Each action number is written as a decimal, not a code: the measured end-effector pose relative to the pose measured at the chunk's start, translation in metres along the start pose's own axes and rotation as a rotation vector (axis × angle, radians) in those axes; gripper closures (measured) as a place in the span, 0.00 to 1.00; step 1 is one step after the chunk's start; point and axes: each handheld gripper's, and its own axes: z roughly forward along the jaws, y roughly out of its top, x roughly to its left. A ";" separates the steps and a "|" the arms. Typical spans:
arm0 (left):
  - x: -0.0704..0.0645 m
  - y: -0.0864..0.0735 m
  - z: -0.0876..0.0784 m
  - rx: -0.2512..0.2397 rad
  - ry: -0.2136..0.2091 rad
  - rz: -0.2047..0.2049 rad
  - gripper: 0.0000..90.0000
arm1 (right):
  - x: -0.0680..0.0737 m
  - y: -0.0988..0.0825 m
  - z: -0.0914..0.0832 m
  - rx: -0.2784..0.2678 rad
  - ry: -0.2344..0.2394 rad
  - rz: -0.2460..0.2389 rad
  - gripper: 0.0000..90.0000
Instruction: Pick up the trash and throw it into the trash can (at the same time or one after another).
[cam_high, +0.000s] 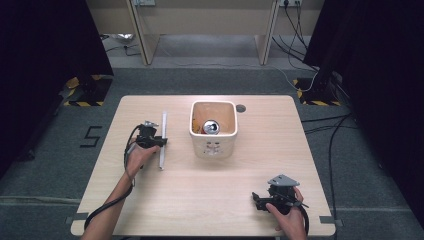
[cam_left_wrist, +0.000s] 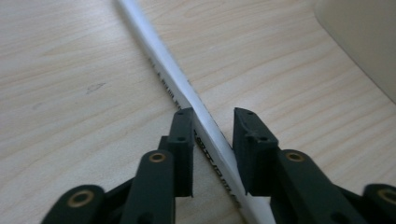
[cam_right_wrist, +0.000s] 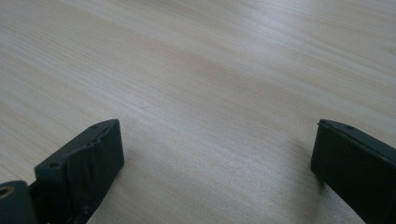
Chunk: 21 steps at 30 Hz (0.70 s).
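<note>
Two grippers are at work on the table (cam_high: 150, 200). Your left gripper (cam_high: 161, 140) sits left of centre in the high view, right at a long white strip (cam_high: 163, 140) that lies flat on the wood, running up and down the frame just left of the tub (cam_high: 214, 147). In the left gripper view the strip (cam_left_wrist: 177, 79) crosses from the upper left down between the two jaws; the left jaw looks to be touching its edge, while a sliver of wood shows between the strip and the right jaw — so the jaws are narrow around it, not yet clamped. The tub's wall fills the upper right corner there. A can (cam_high: 210, 127) stands inside the tub. Your right gripper (cam_high: 258, 199) rests at the lower right of the high view, well apart from the strip — its jaws stand wide over bare wood.
</note>
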 end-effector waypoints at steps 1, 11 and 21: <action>0.002 0.000 -0.001 0.000 -0.004 -0.001 0.83 | 0.000 0.000 0.000 0.000 0.000 0.000 0.03; 0.007 -0.001 -0.006 0.016 -0.015 0.012 0.89 | 0.000 0.000 0.000 -0.001 0.000 -0.002 0.03; 0.010 0.013 -0.021 -0.031 -0.021 -0.004 0.89 | 0.000 0.000 0.000 0.000 0.000 -0.001 0.03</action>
